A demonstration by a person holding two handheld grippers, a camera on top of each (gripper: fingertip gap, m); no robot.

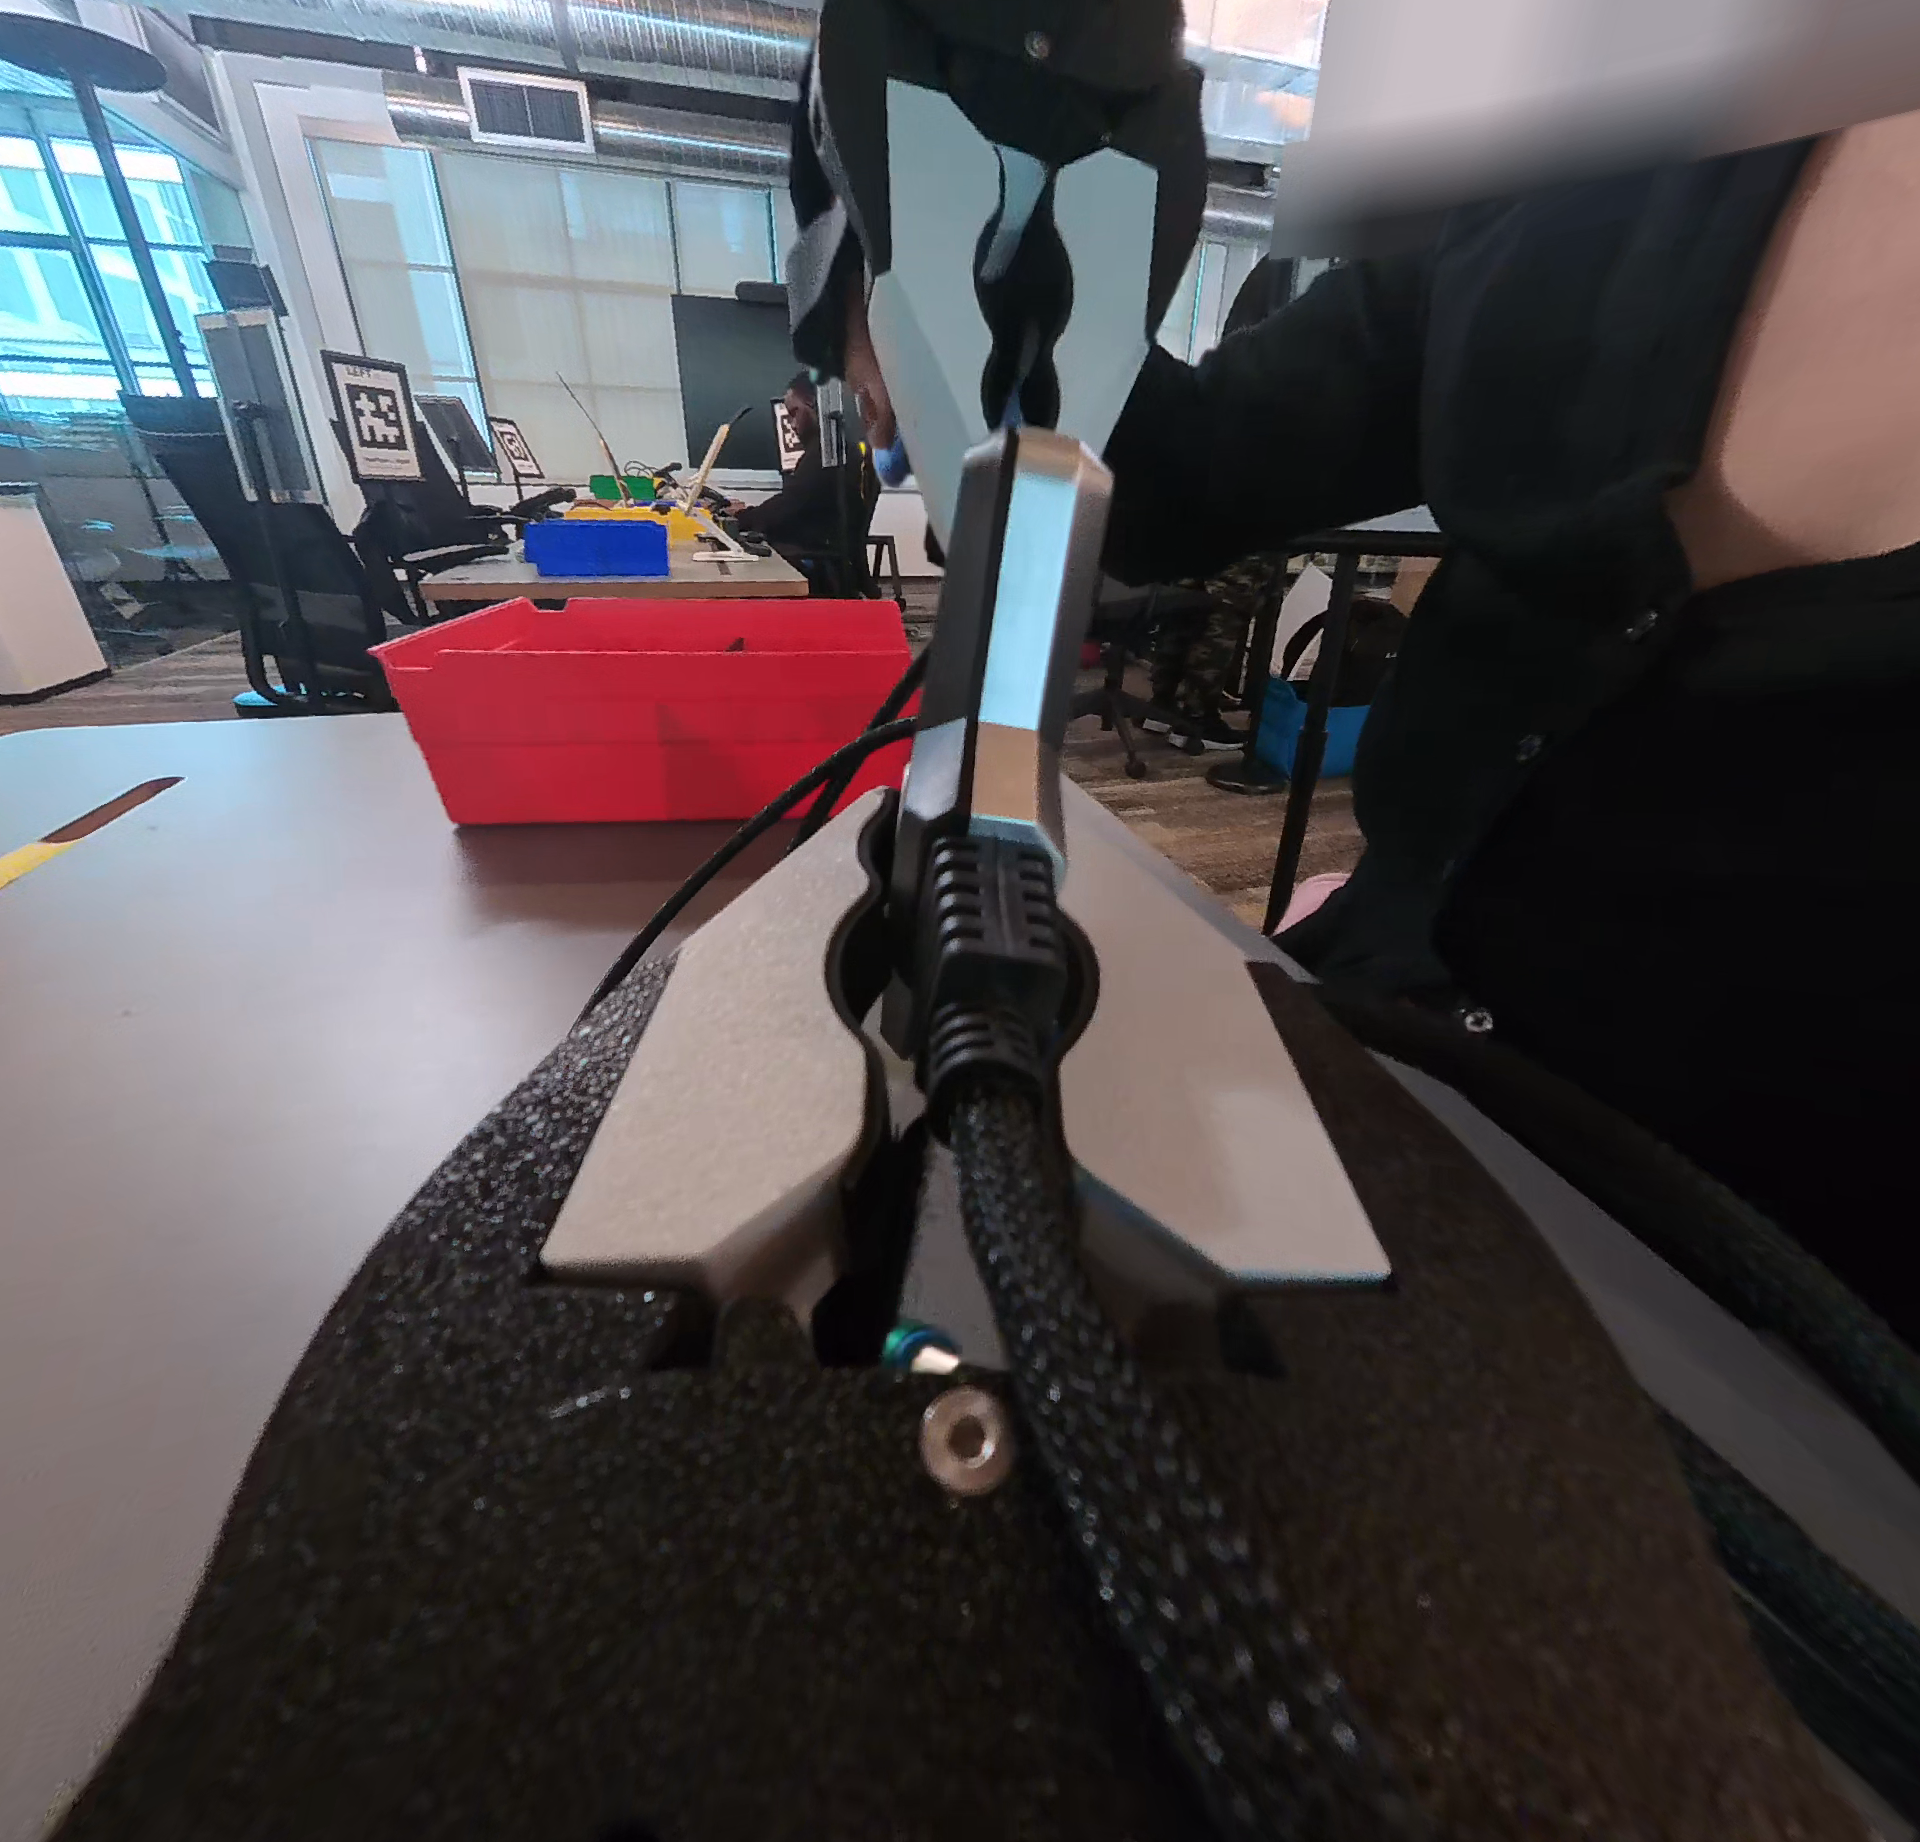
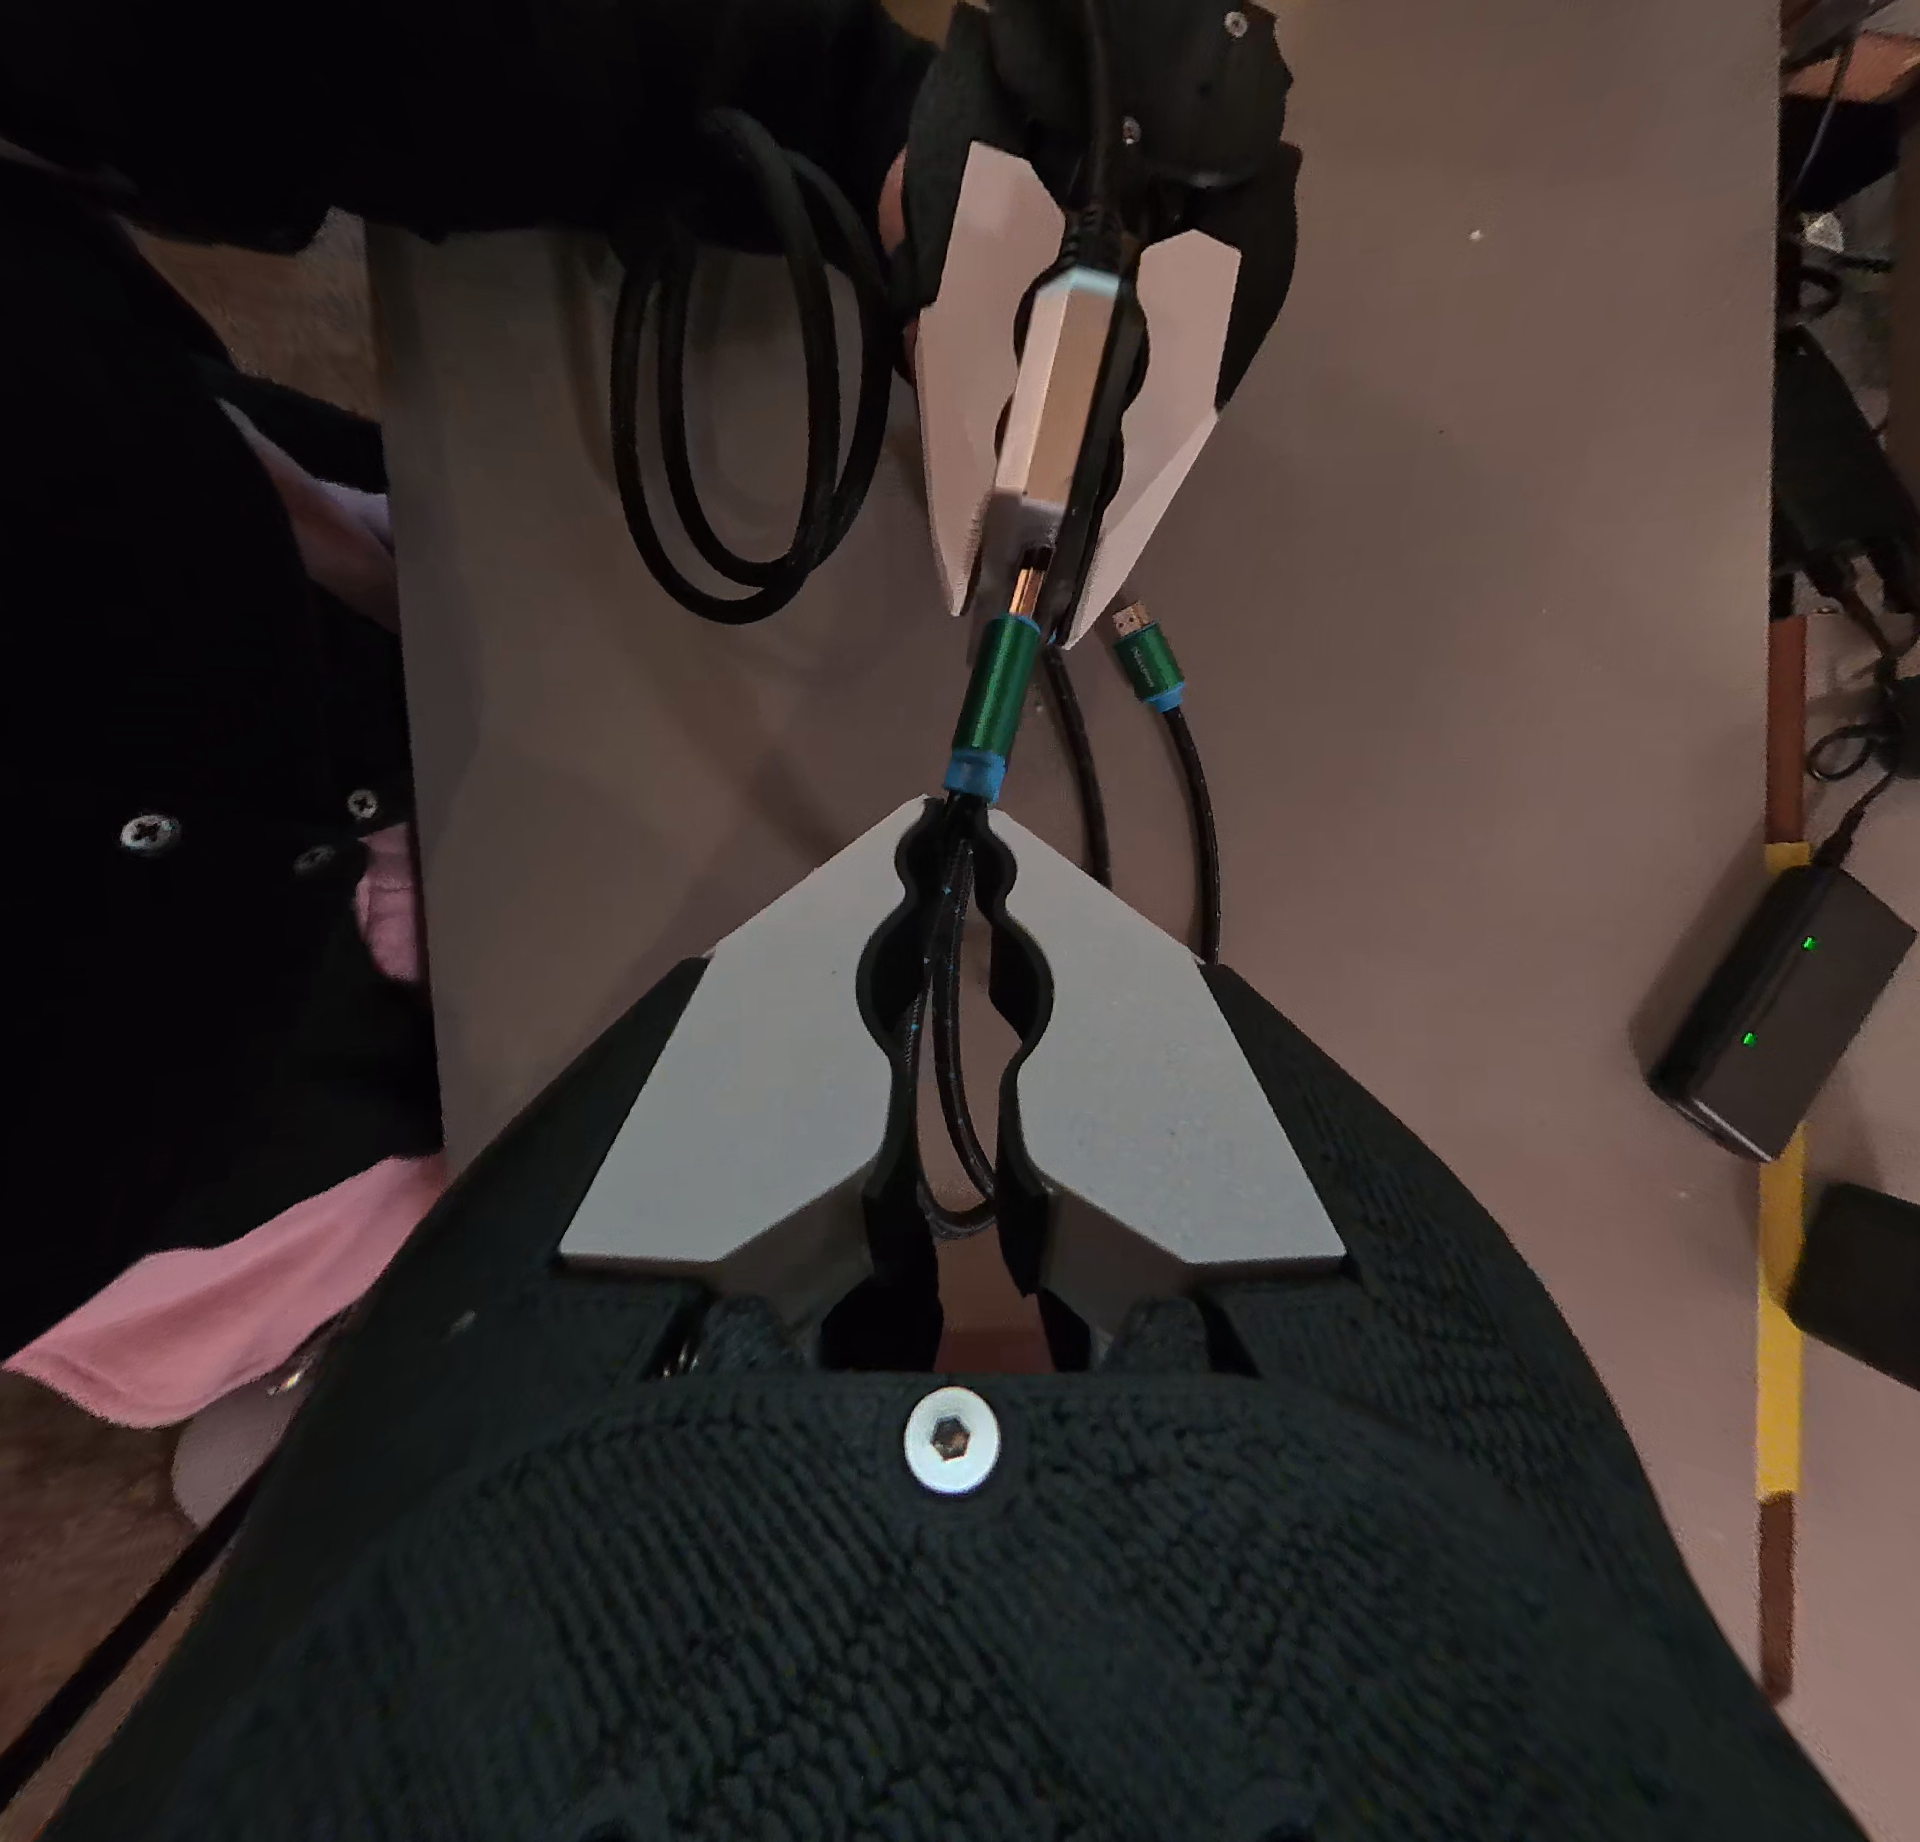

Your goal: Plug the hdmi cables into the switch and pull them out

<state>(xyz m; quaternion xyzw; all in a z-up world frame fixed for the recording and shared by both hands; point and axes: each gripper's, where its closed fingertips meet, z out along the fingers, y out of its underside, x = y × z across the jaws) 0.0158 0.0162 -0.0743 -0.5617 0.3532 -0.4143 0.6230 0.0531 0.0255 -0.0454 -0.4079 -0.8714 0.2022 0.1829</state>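
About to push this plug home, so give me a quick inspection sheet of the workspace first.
Surface: grey table, bare around the work.
Job's things: silver switch held off the table; green HDMI plug with its gold tip at the port mouth, not fully seated; spare green plug lying on the table.
Clutter: red bin; black power brick with green lights.
Grippers: left hand-held gripper shut on the switch; right hand-held gripper shut on the cable just behind the green plug.
Cables: black cable in the switch's near end; coiled black cable.
Surroundings: office chairs; far table with a blue bin.
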